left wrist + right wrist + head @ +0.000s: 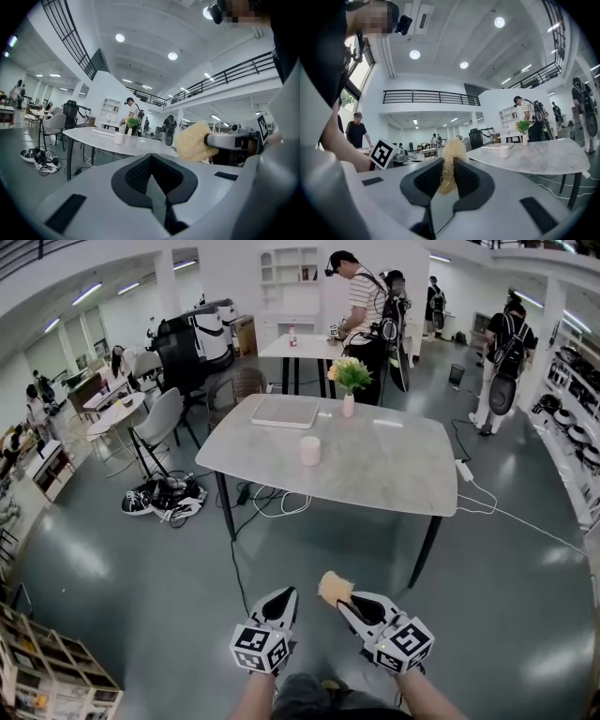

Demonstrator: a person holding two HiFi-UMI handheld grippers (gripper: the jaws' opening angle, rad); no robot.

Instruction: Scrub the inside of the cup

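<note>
The cup (309,450) stands untouched mid-frame on the table (394,474), scrubbing not yet begun; at the bottom, the right gripper (347,602) clamps a yellow scrubber (334,587) and the left gripper (283,597) is clenched empty.

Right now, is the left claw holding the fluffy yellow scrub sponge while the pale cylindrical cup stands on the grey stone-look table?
Not quite: the right claw, not the left claw, holds the fluffy yellow scrub sponge, as the right gripper view shows. The pale cylindrical cup does stand on the grey stone-look table.
</note>
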